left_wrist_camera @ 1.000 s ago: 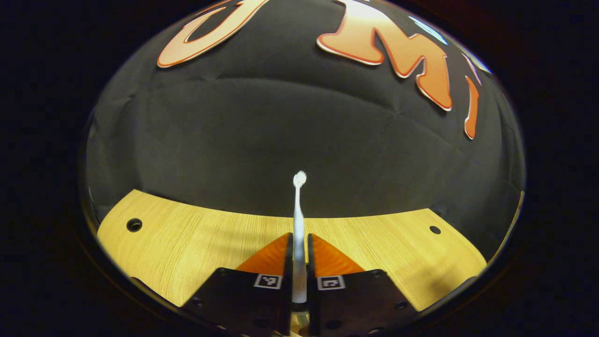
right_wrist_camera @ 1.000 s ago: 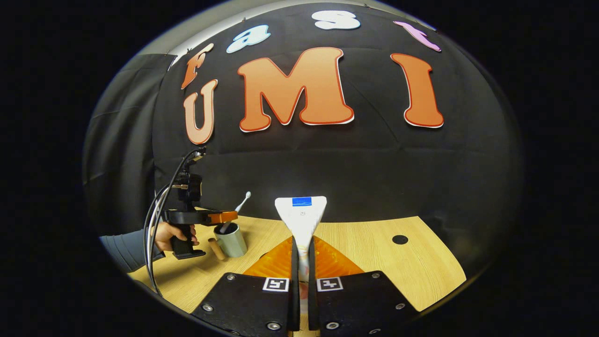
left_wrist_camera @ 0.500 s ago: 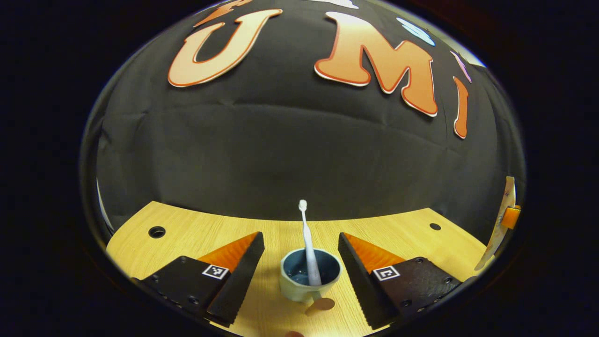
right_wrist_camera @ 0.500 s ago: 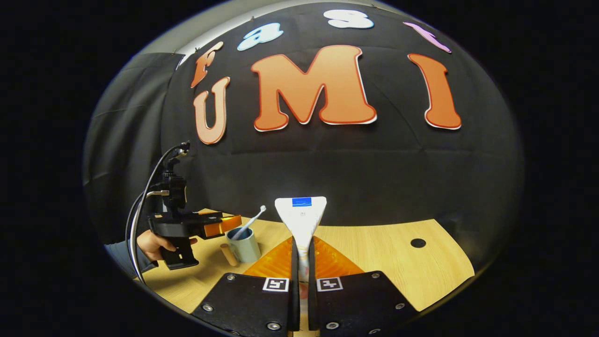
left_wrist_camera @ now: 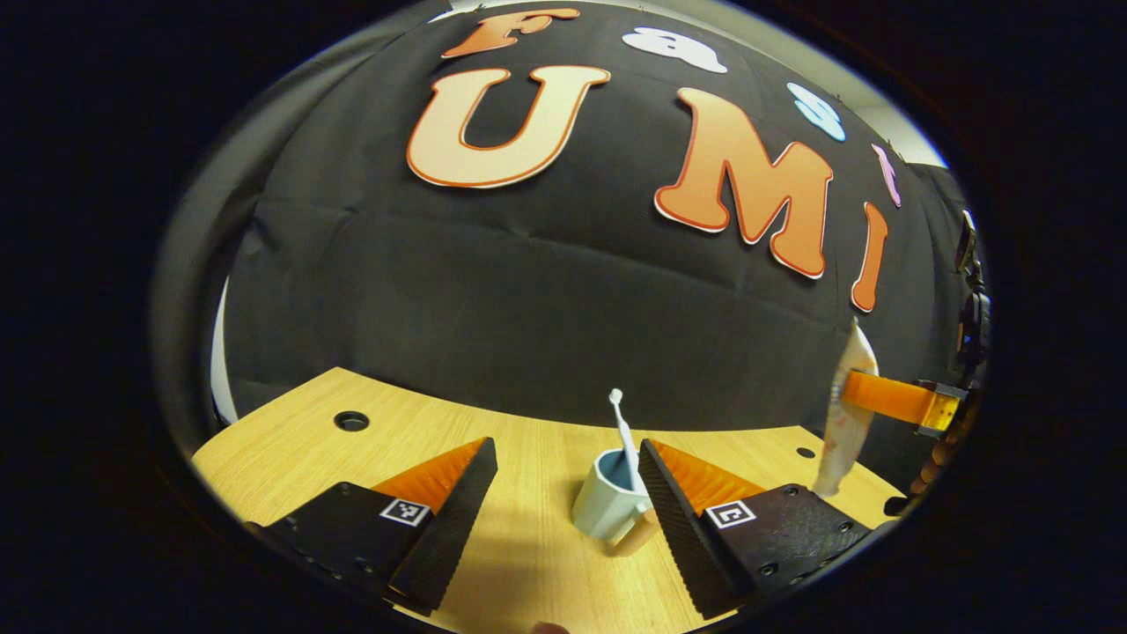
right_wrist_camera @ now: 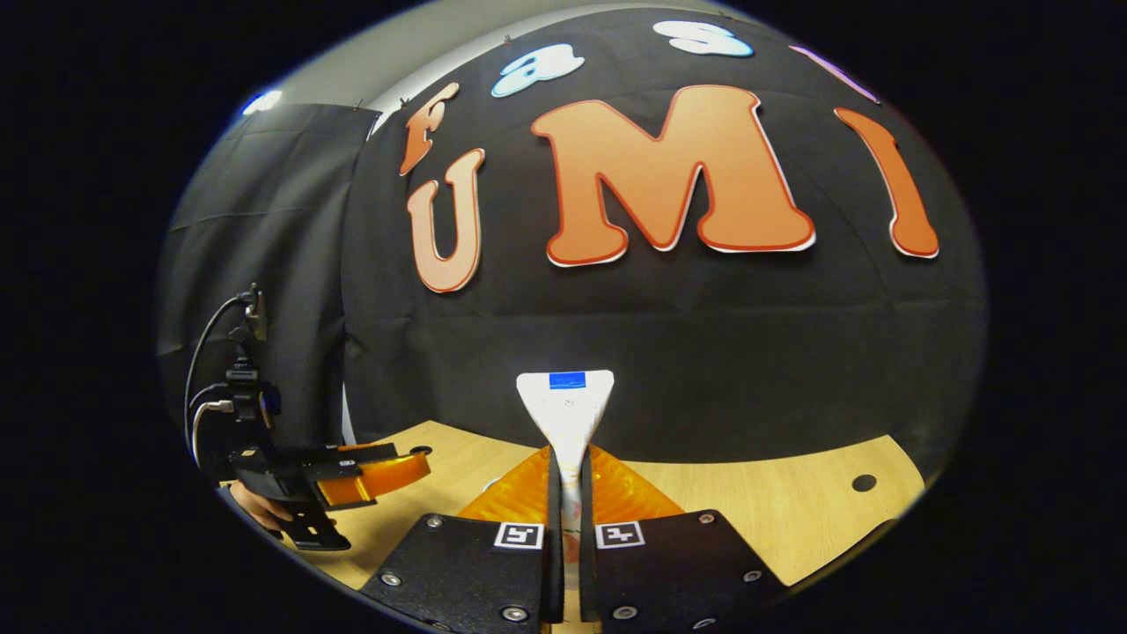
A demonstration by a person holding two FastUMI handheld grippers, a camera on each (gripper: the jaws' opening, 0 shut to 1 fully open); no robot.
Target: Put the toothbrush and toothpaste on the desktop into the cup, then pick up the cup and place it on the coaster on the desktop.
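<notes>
The pale cup (left_wrist_camera: 606, 506) stands on the desk (left_wrist_camera: 519, 458), white toothbrush (left_wrist_camera: 623, 430) leaning inside, between the spread left claw (left_wrist_camera: 563, 493). The right claw (right_wrist_camera: 569, 502) clamps the white toothpaste (right_wrist_camera: 565, 407).

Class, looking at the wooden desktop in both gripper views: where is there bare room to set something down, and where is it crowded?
Bare wood lies between the round hole at the far left and the pale green cup, and in the right gripper view between the white toothpaste tube and the small hole. It is crowded at the cup, where the white toothbrush stands by the open left gripper.
</notes>
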